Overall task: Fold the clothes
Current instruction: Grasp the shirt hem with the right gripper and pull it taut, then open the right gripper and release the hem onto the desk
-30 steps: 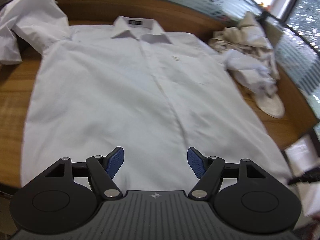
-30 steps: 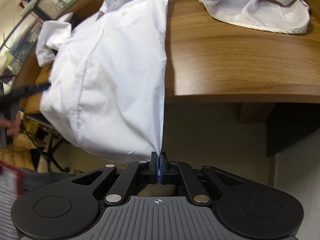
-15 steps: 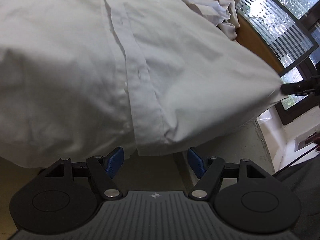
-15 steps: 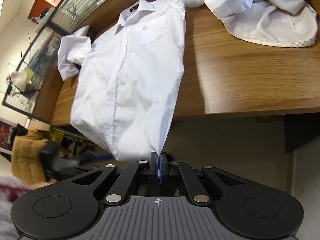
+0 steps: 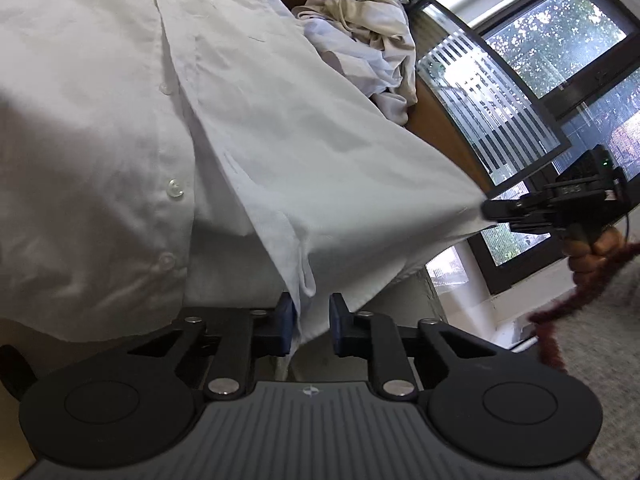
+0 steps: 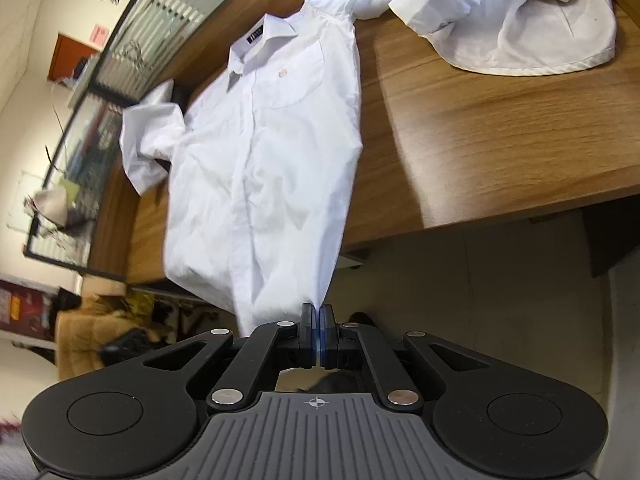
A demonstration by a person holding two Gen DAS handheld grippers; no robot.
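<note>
A white button-up shirt (image 6: pixel 272 152) lies collar-far on the wooden table (image 6: pixel 500 128), and its lower part hangs past the near edge. My right gripper (image 6: pixel 319 332) is shut on the shirt's bottom right corner and holds it off the table. In the left wrist view that same gripper (image 5: pixel 486 210) pulls the corner taut to the right. My left gripper (image 5: pixel 311 324) sits at the shirt's (image 5: pixel 280 140) bottom hem by the button placket. Its jaws are closing with the hem between the blue pads, and a gap still shows.
A crumpled pile of white and cream clothes (image 6: pixel 520 20) lies at the table's far right, also seen as a heap (image 5: pixel 372 28) in the left wrist view. A person's hand (image 5: pixel 600 244) holds the right gripper. Windows and striped glass panels stand behind.
My left gripper dropped from above the shirt to its bottom hem, and its jaws narrowed around the placket. The right gripper rose a little, still gripping the corner.
</note>
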